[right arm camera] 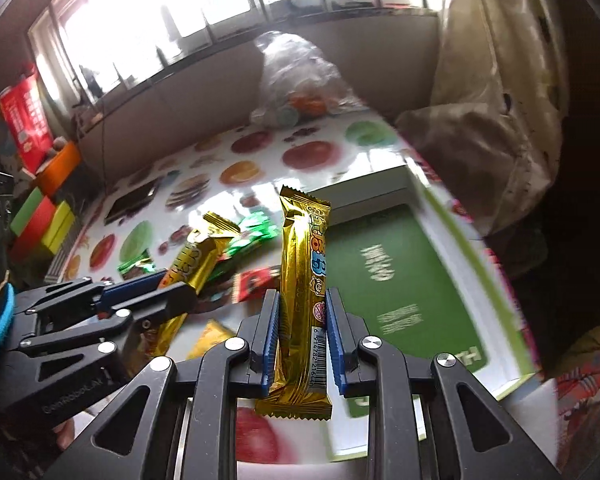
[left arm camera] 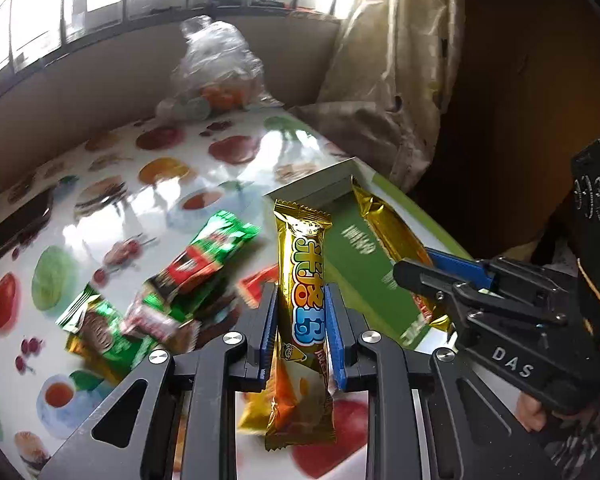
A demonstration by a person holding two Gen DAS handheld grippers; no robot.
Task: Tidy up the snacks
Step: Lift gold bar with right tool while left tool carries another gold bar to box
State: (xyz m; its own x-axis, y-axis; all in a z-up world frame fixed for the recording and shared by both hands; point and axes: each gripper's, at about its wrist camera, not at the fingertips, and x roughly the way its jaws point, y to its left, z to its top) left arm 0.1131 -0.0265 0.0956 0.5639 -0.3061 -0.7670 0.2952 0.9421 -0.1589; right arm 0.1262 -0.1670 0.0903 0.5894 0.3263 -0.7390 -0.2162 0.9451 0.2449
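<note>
two gold snack bars [left arm camera: 300, 280], one green box [right arm camera: 400, 280], one clear bag [left arm camera: 216, 68]

Your left gripper [left arm camera: 300, 320] and right gripper [right arm camera: 302, 328] both point steeply down, side by side, blue pads [left arm camera: 334, 320] clamped, each pinching a snack bar.

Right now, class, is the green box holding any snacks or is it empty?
Empty, as far as visible: the green box shows a bare floor. Both gold bars sit clamped in the grippers, not inside.
</note>
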